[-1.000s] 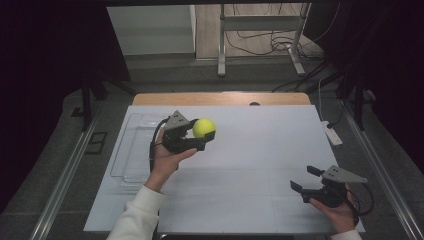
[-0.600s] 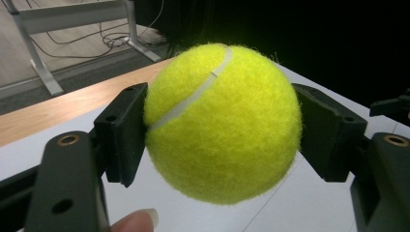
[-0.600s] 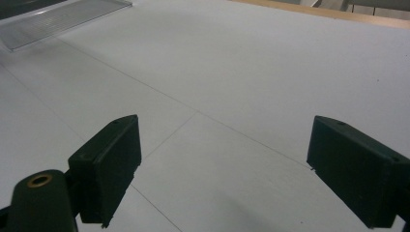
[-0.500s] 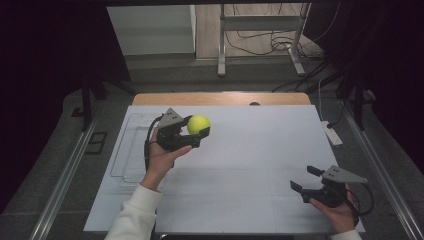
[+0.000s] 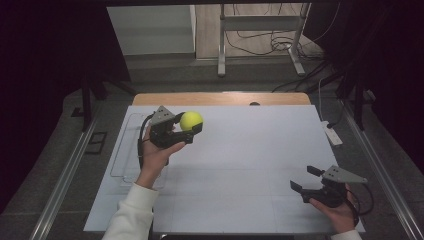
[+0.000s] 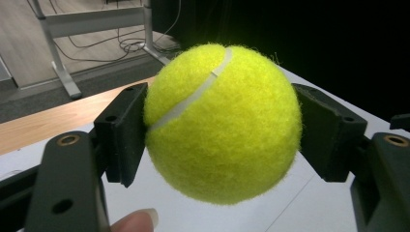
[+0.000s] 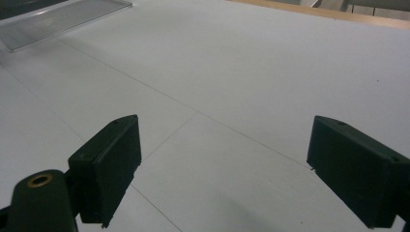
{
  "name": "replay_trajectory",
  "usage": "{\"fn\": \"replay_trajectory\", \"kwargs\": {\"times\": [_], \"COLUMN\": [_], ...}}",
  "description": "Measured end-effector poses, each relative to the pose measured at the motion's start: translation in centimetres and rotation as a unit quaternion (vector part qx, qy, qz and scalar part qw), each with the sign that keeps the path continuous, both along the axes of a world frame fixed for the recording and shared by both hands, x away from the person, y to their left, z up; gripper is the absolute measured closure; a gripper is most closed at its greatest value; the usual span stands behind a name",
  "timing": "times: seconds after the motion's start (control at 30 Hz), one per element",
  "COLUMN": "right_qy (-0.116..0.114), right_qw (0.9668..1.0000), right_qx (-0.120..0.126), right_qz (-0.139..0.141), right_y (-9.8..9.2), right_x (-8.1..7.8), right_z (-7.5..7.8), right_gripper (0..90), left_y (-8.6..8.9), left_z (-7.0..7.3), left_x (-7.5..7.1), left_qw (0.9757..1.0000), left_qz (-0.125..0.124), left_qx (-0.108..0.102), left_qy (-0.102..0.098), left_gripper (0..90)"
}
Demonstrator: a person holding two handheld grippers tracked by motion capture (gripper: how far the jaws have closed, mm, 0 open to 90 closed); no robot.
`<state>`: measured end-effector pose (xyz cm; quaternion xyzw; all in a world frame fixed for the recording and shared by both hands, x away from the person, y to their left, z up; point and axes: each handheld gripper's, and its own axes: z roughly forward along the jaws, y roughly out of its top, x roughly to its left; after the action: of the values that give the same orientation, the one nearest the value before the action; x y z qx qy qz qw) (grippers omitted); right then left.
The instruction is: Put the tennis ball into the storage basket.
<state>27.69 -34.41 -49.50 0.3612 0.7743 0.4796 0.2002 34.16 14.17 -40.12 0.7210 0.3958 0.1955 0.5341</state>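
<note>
Ball: the yellow ball (image 5: pixel 191 120) is up off the table (image 5: pixel 250 150), squeezed between the two jaws of the left gripper (image 5: pixel 186 128), so it cannot roll away.
Left grip: one black pad on each side of the ball, tight on its widest part.
Tray: a clear tray (image 5: pixel 126 155) lies just left of the ball; maybe the ball goes there, but that is hard to tell.
Right gripper: the right gripper (image 5: pixel 305 179) waits low near the table's right corner, jaws wide apart, holding nothing.

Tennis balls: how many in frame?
1. The tennis ball is clamped between the jaws of the left gripper, held above the left half of the white table, beside the clear tray. Nothing suggests another hidden one.
</note>
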Motion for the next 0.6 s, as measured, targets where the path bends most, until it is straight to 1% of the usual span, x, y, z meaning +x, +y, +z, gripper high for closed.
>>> {"fn": "replay_trajectory", "kwargs": {"times": [0.6], "right_qy": [-0.001], "right_qw": [1.0], "right_qx": [0.002], "right_qz": [-0.001], "right_y": [0.0], "right_x": [0.0], "right_z": [0.1], "right_gripper": [12.2], "left_y": [2.0], "left_z": [-0.1], "left_x": [0.5], "left_qw": [0.9995], "left_qz": [0.032], "left_qx": [-0.003], "left_qy": [0.001], "left_gripper": [27.5]}}
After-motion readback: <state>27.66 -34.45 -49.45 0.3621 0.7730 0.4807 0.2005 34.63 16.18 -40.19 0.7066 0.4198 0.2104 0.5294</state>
